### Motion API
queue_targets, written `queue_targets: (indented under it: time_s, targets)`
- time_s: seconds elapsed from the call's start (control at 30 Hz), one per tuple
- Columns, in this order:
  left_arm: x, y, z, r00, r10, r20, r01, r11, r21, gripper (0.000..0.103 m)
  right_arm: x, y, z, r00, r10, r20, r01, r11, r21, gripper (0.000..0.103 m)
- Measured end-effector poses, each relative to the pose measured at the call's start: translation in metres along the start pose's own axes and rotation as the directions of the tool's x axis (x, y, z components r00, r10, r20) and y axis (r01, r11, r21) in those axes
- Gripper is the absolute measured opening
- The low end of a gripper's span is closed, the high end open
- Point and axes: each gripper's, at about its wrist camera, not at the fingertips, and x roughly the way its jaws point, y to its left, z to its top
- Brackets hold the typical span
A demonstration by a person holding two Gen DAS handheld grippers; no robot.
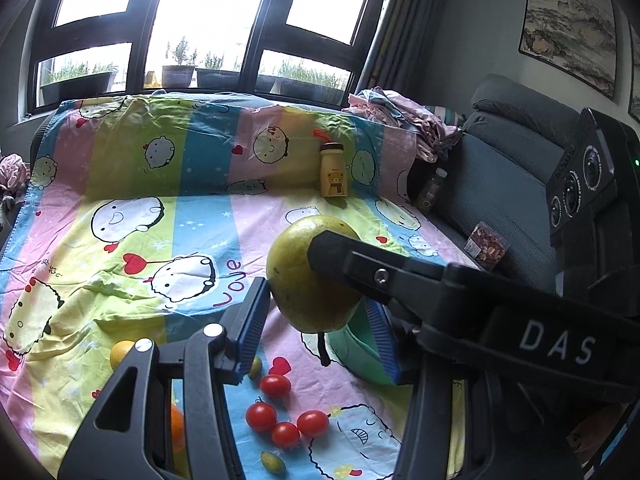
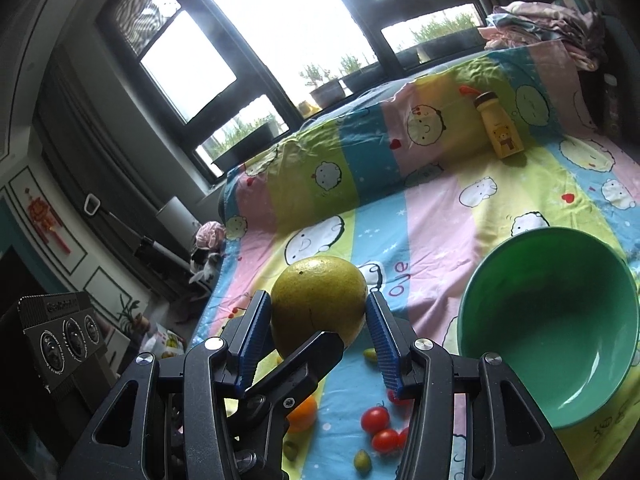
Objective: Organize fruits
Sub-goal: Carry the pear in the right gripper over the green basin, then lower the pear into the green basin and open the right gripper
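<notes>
A large yellow-green pomelo (image 1: 296,264) (image 2: 320,292) hangs above the striped cartoon sheet (image 1: 120,240), gripped from two sides at once. My left gripper (image 1: 316,296) is shut on it, blue pads against its left and lower right flanks. My right gripper (image 2: 318,298) is shut on it too, pads pressed on both sides. Each view shows the other gripper's black finger (image 1: 340,252) (image 2: 304,360) crossing the fruit. A green bowl (image 2: 552,320) (image 1: 352,348) sits empty on the sheet, right of the pomelo. Cherry tomatoes (image 1: 276,386) (image 2: 375,420), an orange (image 2: 304,416) (image 1: 177,428), a lemon (image 1: 122,354) and small green fruits (image 1: 273,462) (image 2: 362,460) lie below.
A yellow bear-print bottle (image 1: 333,176) (image 2: 502,132) stands at the sheet's raised back. A heap of clothes (image 1: 404,116) lies at the back right. On the grey sofa seat are a small bottle (image 1: 430,190) and a clear box of nuts (image 1: 486,246). Windows run behind.
</notes>
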Motion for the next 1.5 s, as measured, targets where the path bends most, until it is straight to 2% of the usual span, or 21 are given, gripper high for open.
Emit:
queue_targets:
  time_s: [0.2,0.3,0.63,1.5]
  targets:
    - [0.017,-0.013,-0.008,1.0,-0.004,-0.029,0.005,0.999,0.047,0.049,-0.001,-0.026,-0.007,1.0,-0.01,0.014,0.009,0.997,0.083,0.052]
    - [0.024,-0.018,-0.012,0.999,-0.02,-0.039,0.022,0.999,0.041,0.049,-0.004,-0.038,-0.012,1.0,-0.028,0.009,0.027,0.993,0.114,0.052]
    - [0.033,-0.032,-0.014,0.998,-0.056,-0.04,0.059,0.996,0.074,0.049,-0.016,-0.051,-0.013,0.997,-0.07,0.039,0.063,0.987,0.148,0.052]
    - [0.078,-0.056,-0.02,0.984,-0.123,-0.129,0.134,0.987,0.088,0.048,-0.022,-0.099,-0.016,0.987,-0.157,0.018,0.146,0.952,0.271,0.052]
